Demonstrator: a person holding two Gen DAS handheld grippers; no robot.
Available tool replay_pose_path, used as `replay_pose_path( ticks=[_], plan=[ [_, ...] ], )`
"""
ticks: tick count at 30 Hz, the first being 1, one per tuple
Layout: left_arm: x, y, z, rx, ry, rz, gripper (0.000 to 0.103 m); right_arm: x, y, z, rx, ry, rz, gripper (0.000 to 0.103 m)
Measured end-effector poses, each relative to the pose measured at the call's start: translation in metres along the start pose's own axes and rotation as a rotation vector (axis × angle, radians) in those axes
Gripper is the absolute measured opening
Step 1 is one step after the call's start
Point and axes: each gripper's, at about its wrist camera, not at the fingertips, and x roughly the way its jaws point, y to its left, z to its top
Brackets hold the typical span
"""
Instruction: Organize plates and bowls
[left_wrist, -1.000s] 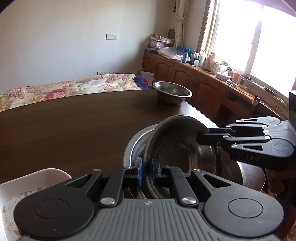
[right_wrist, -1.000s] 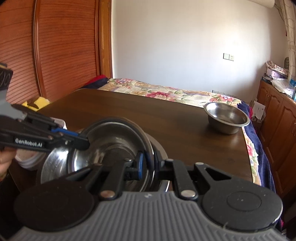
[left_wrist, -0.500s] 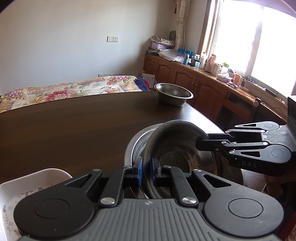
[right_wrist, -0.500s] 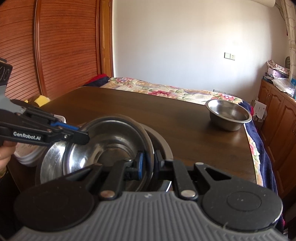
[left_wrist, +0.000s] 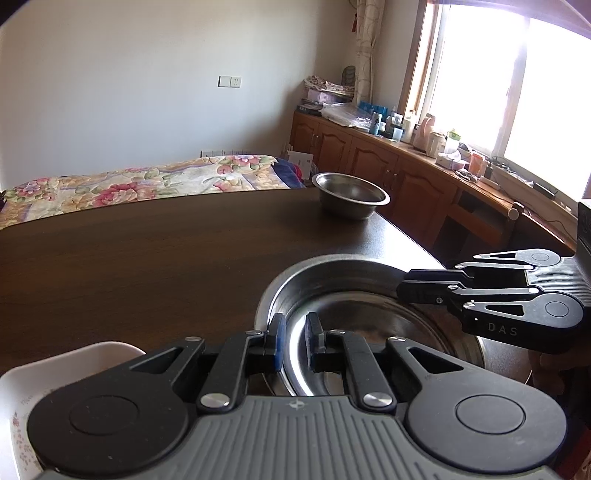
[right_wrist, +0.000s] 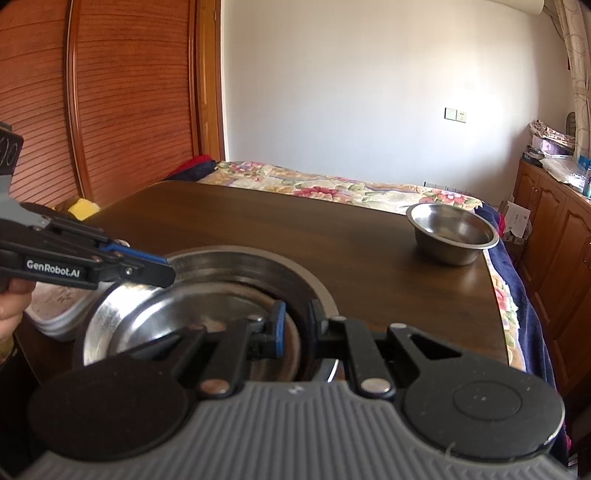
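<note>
Both grippers' jaws straddle opposite rims of the nested steel bowl (left_wrist: 369, 317).

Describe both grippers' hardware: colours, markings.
Left gripper: black linkage fingers, blue pad, ribbed grey body, white "GenRobot.AI" lettering on its side. Right gripper: same black-and-grey build, blue pad, "DAS" on its side. No cables or sleeves visible.
</note>
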Motion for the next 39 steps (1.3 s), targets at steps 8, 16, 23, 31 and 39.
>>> replay_pose_path(
  ticks=[8, 16, 23, 31, 39],
  plan=[
    [0.000, 0.000, 0.013, 0.007, -0.024, 0.019, 0.014, -0.004, -0.012, 0.011, 0.005, -0.056, -0.019, 0.015],
    [0.014, -0.003, 0.042, 0.033, -0.051, 0.049, 0.020, 0.009, -0.047, 0.027, 0.017, -0.098, -0.093, 0.015],
    [0.031, -0.011, 0.075, 0.068, -0.059, 0.050, 0.040, 0.027, -0.083, 0.035, 0.031, -0.106, -0.162, 0.015],
    [0.053, -0.024, 0.109, 0.112, -0.087, 0.051, 0.064, 0.049, -0.119, 0.042, 0.046, -0.113, -0.221, 0.045],
    [0.094, -0.038, 0.124, 0.172, -0.035, 0.037, 0.064, 0.073, -0.149, 0.041, 0.074, -0.081, -0.254, 0.045]
  ],
)
